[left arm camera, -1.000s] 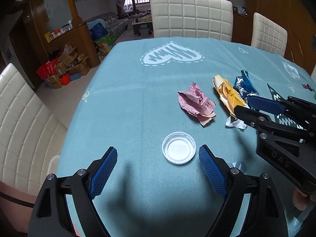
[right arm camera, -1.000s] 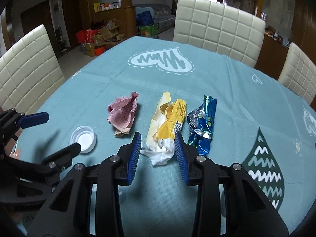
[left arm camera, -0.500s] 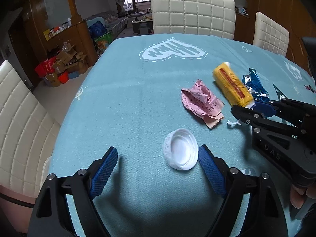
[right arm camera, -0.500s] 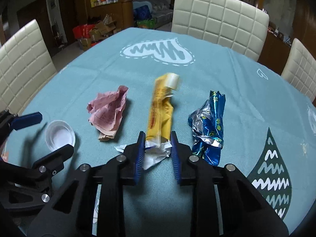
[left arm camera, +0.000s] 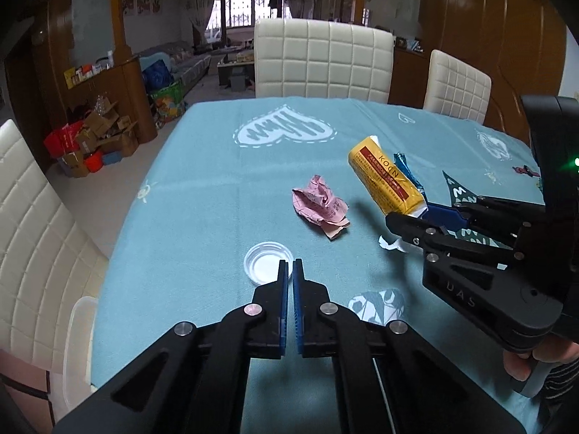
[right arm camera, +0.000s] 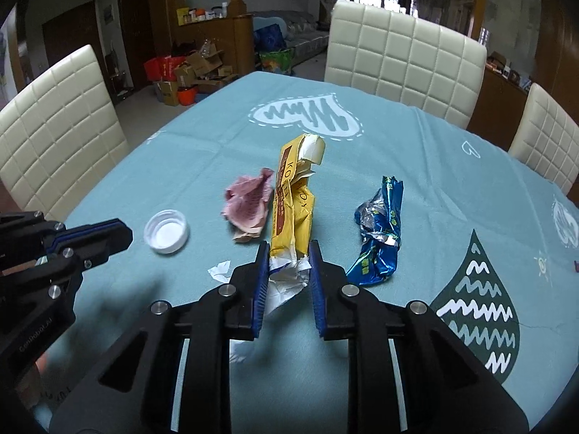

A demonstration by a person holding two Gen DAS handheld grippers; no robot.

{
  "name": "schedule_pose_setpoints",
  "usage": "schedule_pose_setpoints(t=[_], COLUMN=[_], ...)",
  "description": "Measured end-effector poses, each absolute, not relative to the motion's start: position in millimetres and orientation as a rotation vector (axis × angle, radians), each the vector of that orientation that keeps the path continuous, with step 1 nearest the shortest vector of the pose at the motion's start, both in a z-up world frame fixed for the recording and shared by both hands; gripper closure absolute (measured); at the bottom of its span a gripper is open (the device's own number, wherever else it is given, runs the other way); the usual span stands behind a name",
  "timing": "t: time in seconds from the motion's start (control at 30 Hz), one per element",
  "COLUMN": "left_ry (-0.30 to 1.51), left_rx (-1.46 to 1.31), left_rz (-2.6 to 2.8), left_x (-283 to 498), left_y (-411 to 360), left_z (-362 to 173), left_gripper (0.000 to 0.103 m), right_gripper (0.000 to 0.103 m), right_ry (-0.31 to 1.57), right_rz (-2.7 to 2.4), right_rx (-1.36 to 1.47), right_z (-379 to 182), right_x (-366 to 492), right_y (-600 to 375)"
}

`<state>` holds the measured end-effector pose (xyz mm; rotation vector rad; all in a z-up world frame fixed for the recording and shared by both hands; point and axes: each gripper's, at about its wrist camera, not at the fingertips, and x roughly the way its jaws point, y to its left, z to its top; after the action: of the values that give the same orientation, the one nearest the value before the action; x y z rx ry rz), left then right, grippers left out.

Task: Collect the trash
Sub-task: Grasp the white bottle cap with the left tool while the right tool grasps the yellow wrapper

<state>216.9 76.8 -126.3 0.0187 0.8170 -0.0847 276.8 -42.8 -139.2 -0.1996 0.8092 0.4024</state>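
Observation:
My right gripper (right arm camera: 289,264) is shut on the torn white end of a yellow snack wrapper (right arm camera: 293,213), which stands up off the teal tablecloth (right arm camera: 434,181). The left wrist view shows the same yellow wrapper (left arm camera: 385,177) held by the right gripper (left arm camera: 416,217). My left gripper (left arm camera: 290,264) has its jaws closing, pad to pad, with nothing between them. A white bottle cap (left arm camera: 262,266) lies on the cloth just past its tips. Seen from the right wrist, the cap (right arm camera: 166,231) sits apart from the left gripper (right arm camera: 119,238). Crumpled pink paper (right arm camera: 249,202) and a blue foil wrapper (right arm camera: 380,231) lie flat.
A small white paper scrap (right arm camera: 219,269) lies on the cloth near the cap. Cream padded chairs (left arm camera: 322,61) stand around the table. A pale plastic bin (left arm camera: 77,343) sits below the table's left edge. A person's hand (left arm camera: 542,358) holds the right gripper's handle.
The left jaws went from wide open to closed, and the cap stays on the cloth. The right jaws closed on the yellow wrapper and raised it off the table. Both grippers rose a little.

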Motion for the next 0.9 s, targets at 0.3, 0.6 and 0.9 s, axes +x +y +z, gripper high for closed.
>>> schedule_pose_setpoints(t=[0.3, 0.6, 0.9], left_ry=[0.891, 0.863, 0.937], left_rx=[-0.032, 0.011, 0.053], left_rz=[-0.092, -0.043, -0.01], left_x=[211, 237, 269], left_y=[95, 90, 85], left_z=[-134, -138, -167], left_gripper=[0.098, 0.023, 0.028], right_gripper=[0.08, 0.08, 0.08], right_ry=[0.766, 0.785, 0.81], right_rz=[0.431, 0.423, 0.446], right_rx=[-0.22, -0.183, -0.149], right_z=[-124, -131, -143], right_x=[253, 272, 295], right_y=[-29, -42, -42])
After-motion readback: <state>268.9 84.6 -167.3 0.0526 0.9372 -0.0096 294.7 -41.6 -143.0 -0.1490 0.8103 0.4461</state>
